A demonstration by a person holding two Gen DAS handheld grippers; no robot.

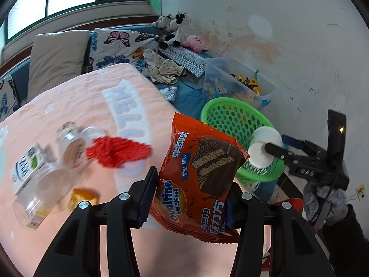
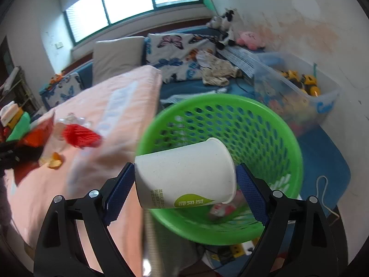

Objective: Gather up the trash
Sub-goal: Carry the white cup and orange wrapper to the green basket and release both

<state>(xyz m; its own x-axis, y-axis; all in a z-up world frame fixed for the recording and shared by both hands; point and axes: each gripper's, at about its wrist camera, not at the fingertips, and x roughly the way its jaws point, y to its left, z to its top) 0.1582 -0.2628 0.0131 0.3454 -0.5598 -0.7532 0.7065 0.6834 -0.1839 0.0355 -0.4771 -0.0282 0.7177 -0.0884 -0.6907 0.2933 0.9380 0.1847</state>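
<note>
My left gripper (image 1: pixel 191 198) is shut on an orange Ovaltine snack wrapper (image 1: pixel 198 175), held above the pink table cover near its right edge. My right gripper (image 2: pixel 184 189) is shut on a white paper cup (image 2: pixel 184 175), lying sideways over the rim of the green perforated basket (image 2: pixel 265 124). In the left wrist view the cup (image 1: pixel 265 147) and right gripper (image 1: pixel 274 150) hang over the same basket (image 1: pixel 230 117). On the table lie a red mesh bag (image 1: pixel 117 152), clear plastic bottles (image 1: pixel 39 184) and orange peel (image 1: pixel 83 198).
The pink cover (image 1: pixel 80 106) drapes a table. A clear toy bin (image 1: pixel 239 85) stands behind the basket by the wall. A sofa with butterfly cushions (image 1: pixel 120 46) and plush toys is at the back. Some wrappers lie inside the basket (image 2: pixel 221 207).
</note>
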